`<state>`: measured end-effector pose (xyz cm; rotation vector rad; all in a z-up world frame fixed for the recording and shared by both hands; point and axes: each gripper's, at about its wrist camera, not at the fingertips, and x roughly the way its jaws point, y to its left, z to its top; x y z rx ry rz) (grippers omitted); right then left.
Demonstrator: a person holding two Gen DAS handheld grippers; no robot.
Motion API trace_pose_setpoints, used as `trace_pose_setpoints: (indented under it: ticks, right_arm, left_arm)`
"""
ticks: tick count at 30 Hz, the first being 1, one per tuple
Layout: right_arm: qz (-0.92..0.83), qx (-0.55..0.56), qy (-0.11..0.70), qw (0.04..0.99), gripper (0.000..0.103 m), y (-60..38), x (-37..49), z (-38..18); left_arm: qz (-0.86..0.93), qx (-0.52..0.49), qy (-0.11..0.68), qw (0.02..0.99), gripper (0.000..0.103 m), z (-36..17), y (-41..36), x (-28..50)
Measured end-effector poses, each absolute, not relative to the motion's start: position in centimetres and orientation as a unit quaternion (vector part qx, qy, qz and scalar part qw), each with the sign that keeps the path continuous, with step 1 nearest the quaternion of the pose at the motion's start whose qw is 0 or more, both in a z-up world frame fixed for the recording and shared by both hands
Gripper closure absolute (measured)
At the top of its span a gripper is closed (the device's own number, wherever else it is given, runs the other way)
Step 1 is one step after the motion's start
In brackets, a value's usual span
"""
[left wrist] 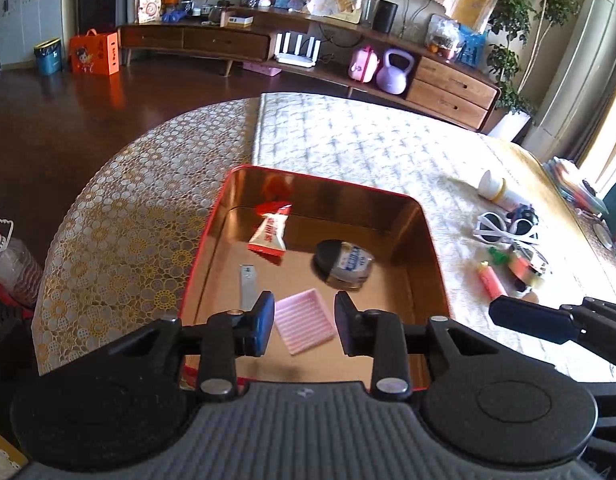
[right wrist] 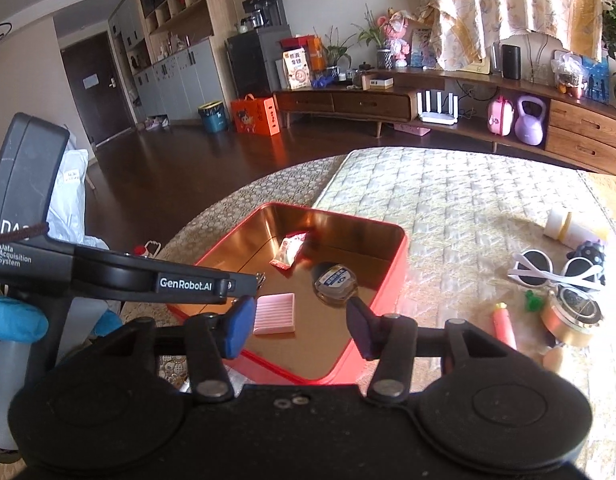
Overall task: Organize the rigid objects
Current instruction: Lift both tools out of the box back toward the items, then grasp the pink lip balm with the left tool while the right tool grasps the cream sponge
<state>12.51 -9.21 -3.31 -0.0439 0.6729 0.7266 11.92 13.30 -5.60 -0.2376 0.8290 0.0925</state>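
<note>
hovering over the red tin (left wrist: 203,240), the left gripper (left wrist: 304,322) and right gripper (right wrist: 300,326) are spread, empty; the left gripper's body hides the tin's near-left corner in the right view.

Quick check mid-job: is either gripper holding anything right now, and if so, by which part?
Nothing is held. The left gripper and the right gripper are both open and empty above the red tin; the pink ridged pad lies inside it.

A: Tin (left wrist: 428,216): red outside, coppery gold inside. Pad (left wrist: 305,322) in it: pale pink, ribbed stripes.

B: Sachet (left wrist: 269,232): red and white. Sunglasses (right wrist: 548,270): white frames, dark lenses. Tablecloth (left wrist: 119,224): gold floral circles.
</note>
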Motion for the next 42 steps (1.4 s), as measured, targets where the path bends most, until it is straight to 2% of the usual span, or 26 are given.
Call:
trace_pose_setpoints:
  ticks: [3,4,5,7,8,12,14,18,33,42]
  right_arm:
    - [0.34,-0.008,0.316,0.886,0.041,-10.8,12.0,-3.0]
    - [0.335,-0.001,0.314,0.888,0.04,-11.4,11.9,-3.0]
    - [0.331,0.004,0.313,0.89,0.039,-12.0,11.8,-2.9]
    - [0.322,0.011,0.31,0.894,0.038,-13.0,11.6,-2.9]
    - [0.316,0.014,0.307,0.898,0.033,-13.6,11.6,-2.8]
    - [0.289,0.023,0.297,0.91,0.02,-15.9,11.4,-3.0]
    - [0.274,0.03,0.291,0.916,0.013,-17.2,11.4,-3.2]
    - [0.244,0.036,0.288,0.925,0.003,-19.3,11.7,-3.8]
    - [0.19,-0.012,0.291,0.938,0.001,-24.4,13.9,-7.4]
    - [0.195,-0.028,0.316,0.928,0.007,-24.9,16.4,-9.5]
  left_arm:
    - [0.037,-0.11,0.396,0.911,0.071,-5.1,12.2,11.5]
    - [0.034,-0.109,0.395,0.912,0.065,-4.9,11.9,11.5]
    - [0.032,-0.107,0.392,0.913,0.053,-4.7,11.5,11.3]
    - [0.029,-0.101,0.38,0.919,0.035,-4.3,10.5,11.0]
    - [0.028,-0.097,0.375,0.922,0.031,-4.1,10.1,10.8]
    - [0.012,-0.095,0.37,0.924,0.03,-3.5,8.3,10.9]
    - [0.005,-0.094,0.369,0.925,0.024,-3.3,7.3,11.1]
    - [-0.004,-0.079,0.368,0.926,0.022,-3.2,5.1,11.6]
    - [-0.031,-0.047,0.402,0.914,0.021,-5.4,-2.8,16.7]
    - [-0.03,-0.041,0.434,0.9,0.021,-7.8,-5.3,20.9]
